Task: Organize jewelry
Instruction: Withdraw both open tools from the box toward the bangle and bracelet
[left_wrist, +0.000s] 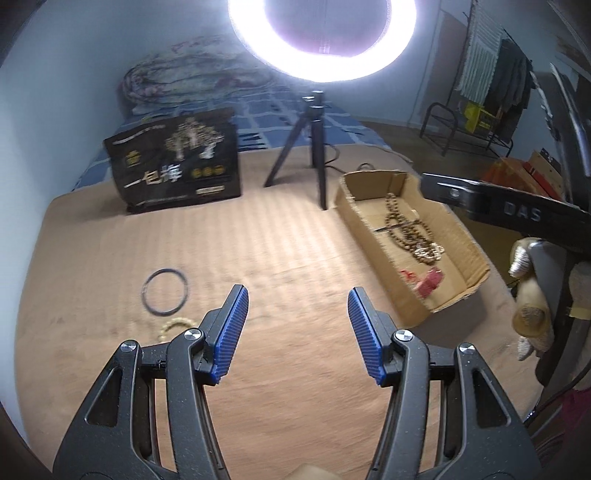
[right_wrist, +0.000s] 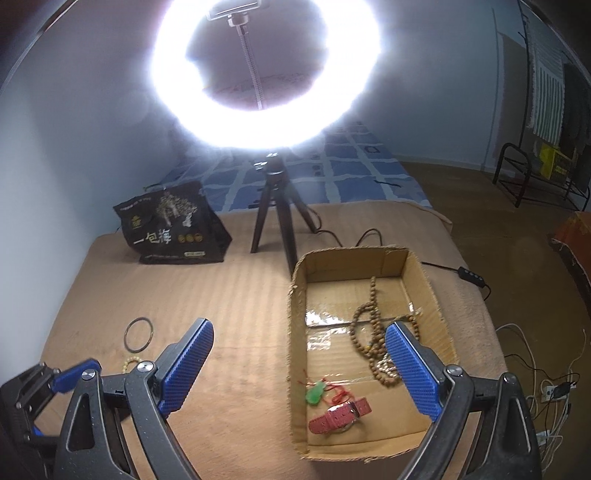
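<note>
Both the left gripper (left_wrist: 297, 332) and right gripper (right_wrist: 299, 373) are held released, nothing between the jaws. A dark bangle (left_wrist: 165, 292) lies flat ahead-left of the left tongs, beside a pale bead bracelet (left_wrist: 175, 328). The bangle is judged light, stiff, slippery; its rim should be pinched. Being round, no long axis is offered.

Ring light (right_wrist: 266, 74) on tripod (right_wrist: 275, 206) straight ahead of jaws; black bag (right_wrist: 171, 225) ahead-left; blanket (left_wrist: 258, 240) below; clothes rack (left_wrist: 491, 85) far right.
</note>
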